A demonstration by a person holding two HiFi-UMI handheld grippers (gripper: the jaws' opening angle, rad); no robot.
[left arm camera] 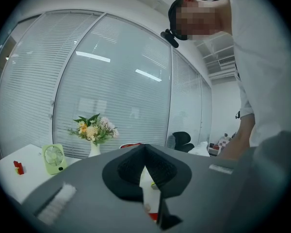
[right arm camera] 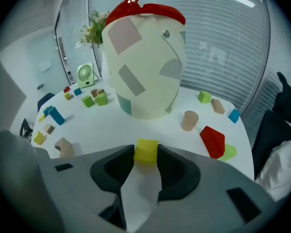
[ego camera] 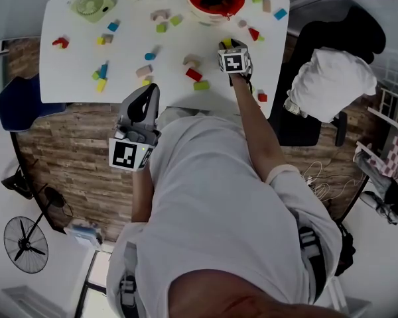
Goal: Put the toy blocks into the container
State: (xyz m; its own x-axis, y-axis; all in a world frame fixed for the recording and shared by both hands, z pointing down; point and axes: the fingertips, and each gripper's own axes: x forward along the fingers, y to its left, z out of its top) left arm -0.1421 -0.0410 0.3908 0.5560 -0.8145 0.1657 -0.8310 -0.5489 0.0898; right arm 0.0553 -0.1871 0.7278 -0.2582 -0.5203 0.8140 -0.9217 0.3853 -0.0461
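Between the pads of my right gripper (right arm camera: 146, 155) sits a yellow block (right arm camera: 146, 151), and the gripper is shut on it just above the white table (ego camera: 73, 65). The head view puts that gripper (ego camera: 227, 44) at the table's right, short of the red-rimmed container (ego camera: 191, 5). In the right gripper view the container's pale patterned wall (right arm camera: 145, 72) rises straight ahead. Loose blocks lie about: a red wedge (right arm camera: 213, 141), a wooden cylinder (right arm camera: 188, 120), a red block (ego camera: 194, 74), a green block (ego camera: 201, 85). My left gripper (ego camera: 146, 89) hangs shut and empty off the table's near edge, pointing up (left arm camera: 145, 148).
A green desk fan (ego camera: 93, 4) and a vase of flowers (left arm camera: 94, 130) stand at the table's far left. A black chair with a white cloth (ego camera: 331, 75) is to the right, a blue chair (ego camera: 20, 105) to the left, a floor fan (ego camera: 25, 244) behind.
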